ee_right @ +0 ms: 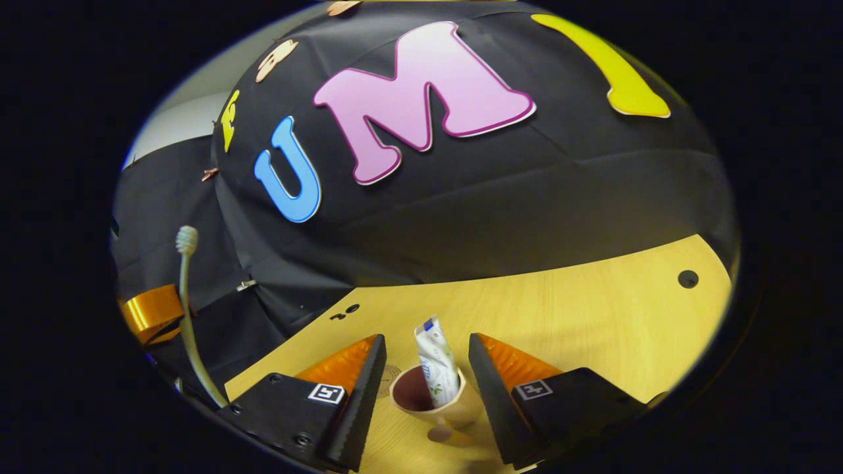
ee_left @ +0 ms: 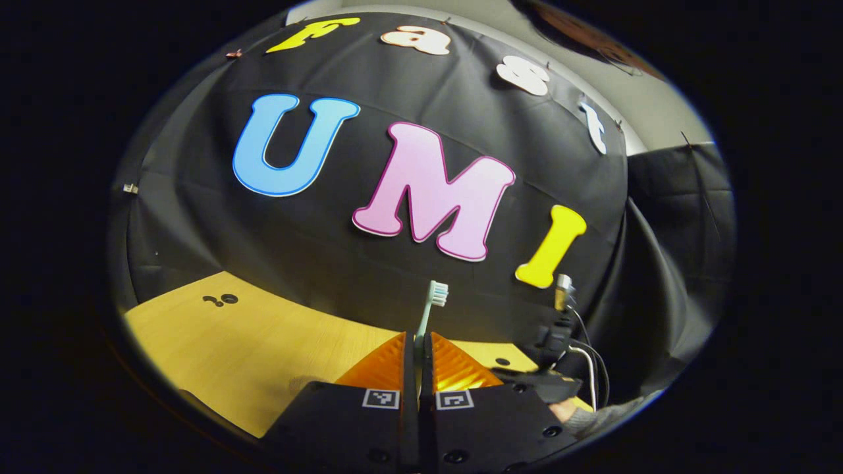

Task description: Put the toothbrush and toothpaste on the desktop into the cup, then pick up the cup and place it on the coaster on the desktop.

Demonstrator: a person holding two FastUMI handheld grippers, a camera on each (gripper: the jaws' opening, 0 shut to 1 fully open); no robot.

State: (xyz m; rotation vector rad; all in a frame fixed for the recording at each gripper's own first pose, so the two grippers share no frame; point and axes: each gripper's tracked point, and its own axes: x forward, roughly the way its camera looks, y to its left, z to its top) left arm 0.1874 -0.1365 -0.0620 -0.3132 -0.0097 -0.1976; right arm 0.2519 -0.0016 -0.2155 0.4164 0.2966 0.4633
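Pale green toothbrush w/ white bristles (ee_left: 430, 309) standing upright, pinched in left tool (ee_left: 417, 359), fingers closed on handle. White toothpaste tube (ee_right: 436, 363) leaning inside beige cup (ee_right: 431, 401) on light wood worktop (ee_right: 579, 309). Right tool (ee_right: 427, 368) gaping wide, flanking cup, gripping nothing.

Left tongs (ee_left: 419, 342) are clamped tight, both fingers pressing the toothbrush (ee_left: 431, 304), which stands upright above the table (ee_left: 276, 342). Right tongs (ee_right: 427, 368) hang spread wide over that table, fingers apart on either side of the cup (ee_right: 428, 401), touching nothing.
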